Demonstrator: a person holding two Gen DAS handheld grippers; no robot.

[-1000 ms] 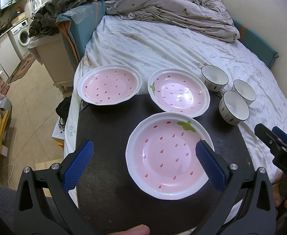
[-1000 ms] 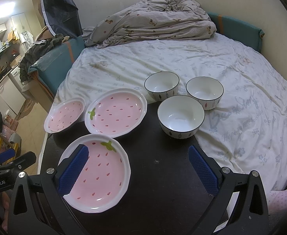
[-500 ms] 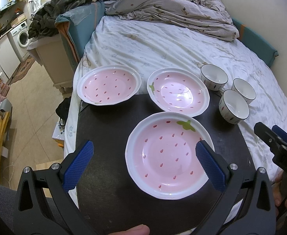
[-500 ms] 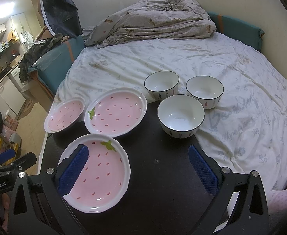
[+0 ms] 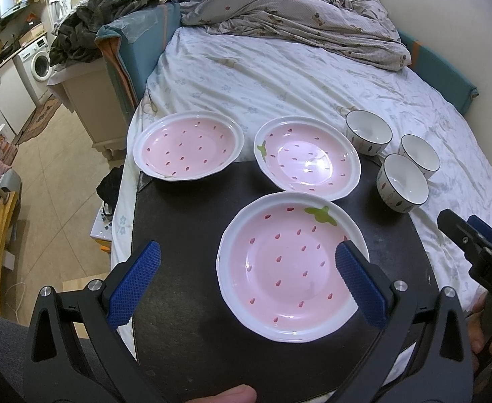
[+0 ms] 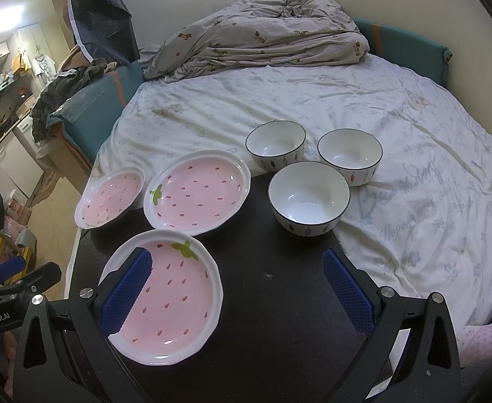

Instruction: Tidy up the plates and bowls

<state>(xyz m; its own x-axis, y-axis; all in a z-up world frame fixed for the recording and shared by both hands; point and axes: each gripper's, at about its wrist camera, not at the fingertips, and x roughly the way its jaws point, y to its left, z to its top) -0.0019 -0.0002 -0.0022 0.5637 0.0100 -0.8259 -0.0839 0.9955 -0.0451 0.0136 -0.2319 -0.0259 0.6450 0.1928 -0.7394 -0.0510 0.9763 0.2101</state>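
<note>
Three pink strawberry plates lie apart on a black board (image 5: pixel 185 235): the near plate (image 5: pixel 293 265) (image 6: pixel 168 297), the middle plate (image 5: pixel 308 161) (image 6: pixel 198 191) and the far left plate (image 5: pixel 188 146) (image 6: pixel 111 196). Three white bowls stand to the right: the near bowl (image 5: pixel 402 183) (image 6: pixel 308 198) at the board's edge, two others (image 6: pixel 276 142) (image 6: pixel 350 154) on the sheet. My left gripper (image 5: pixel 246 273) hovers open above the near plate's left side. My right gripper (image 6: pixel 239 285) is open over the board, right of that plate. Neither holds anything.
The board lies on a bed with a white flowered sheet (image 6: pixel 380 107) and a crumpled quilt (image 6: pixel 262 37) at the back. The bed's left edge drops to a tiled floor (image 5: pixel 61 174). A cabinet with clothes (image 5: pixel 88 67) stands at the left.
</note>
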